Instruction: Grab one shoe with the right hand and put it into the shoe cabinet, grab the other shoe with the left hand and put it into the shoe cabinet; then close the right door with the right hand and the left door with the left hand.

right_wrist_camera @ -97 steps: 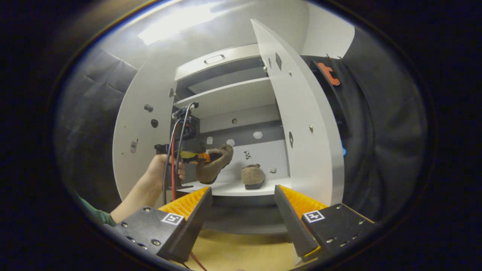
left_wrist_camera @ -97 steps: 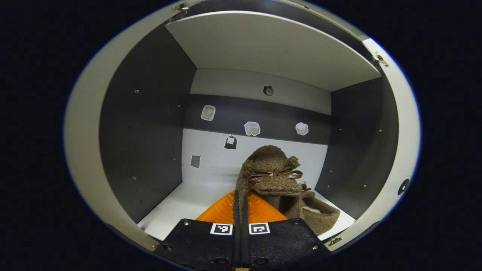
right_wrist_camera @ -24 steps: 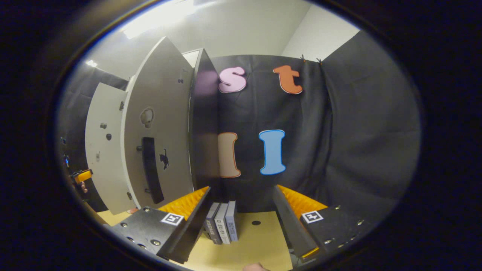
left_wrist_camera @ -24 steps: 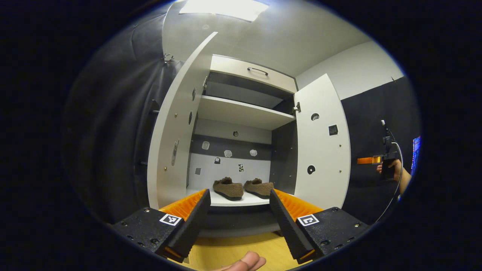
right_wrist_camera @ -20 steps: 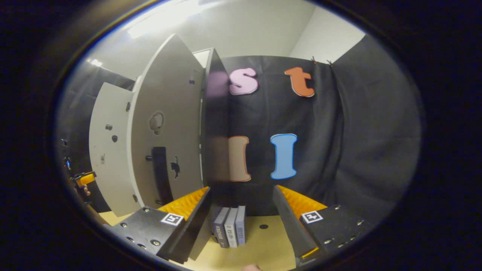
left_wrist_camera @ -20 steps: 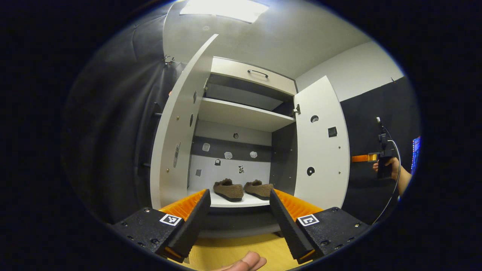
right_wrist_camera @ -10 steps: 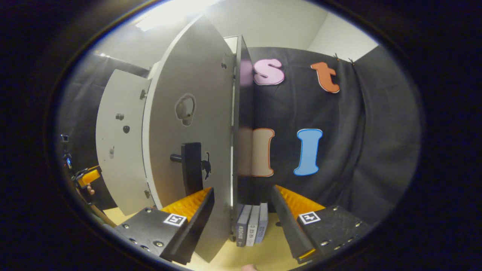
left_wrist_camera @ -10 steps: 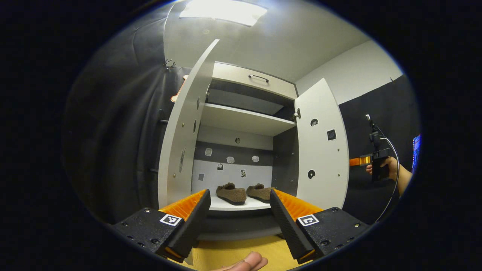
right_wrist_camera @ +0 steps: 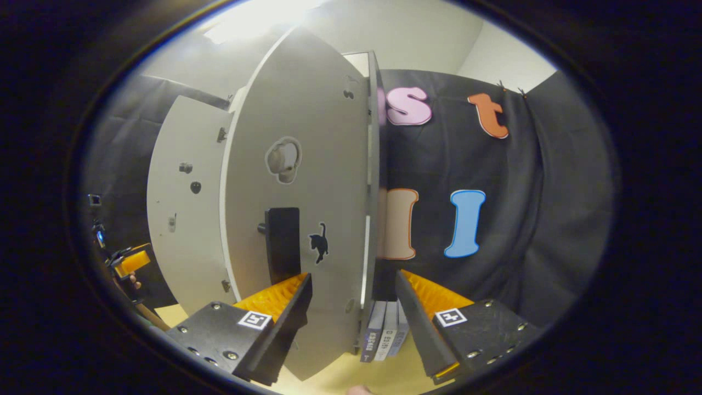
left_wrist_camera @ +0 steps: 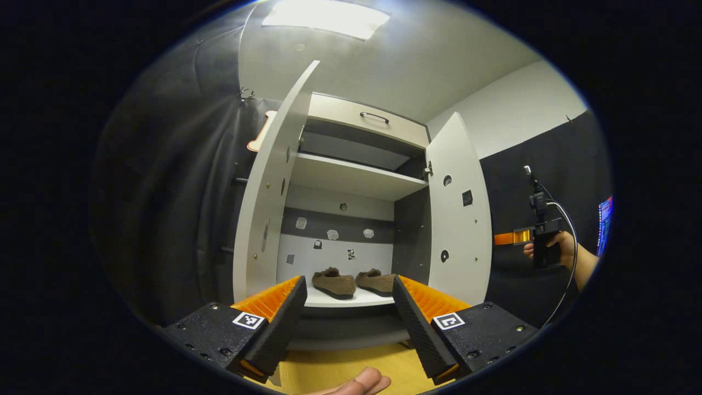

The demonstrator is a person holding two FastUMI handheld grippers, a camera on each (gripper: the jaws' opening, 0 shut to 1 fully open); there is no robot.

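A ceiling panel (left_wrist_camera: 326, 16) lights the left gripper view from above, blown out to white; the ceiling around it is bright, while the cloth at the sides falls to near black. The cabinet (left_wrist_camera: 351, 181) is evenly lit, dimmer under its shelves, and sharp. Fisheye distortion bows its doors. In the right gripper view, glare washes the top, and the near door (right_wrist_camera: 307, 181) looks soft and grey.

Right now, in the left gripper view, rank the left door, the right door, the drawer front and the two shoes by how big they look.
1. Left door and right door: alike, left nearer.
2. Drawer front.
3. Left shoe and right shoe: alike.
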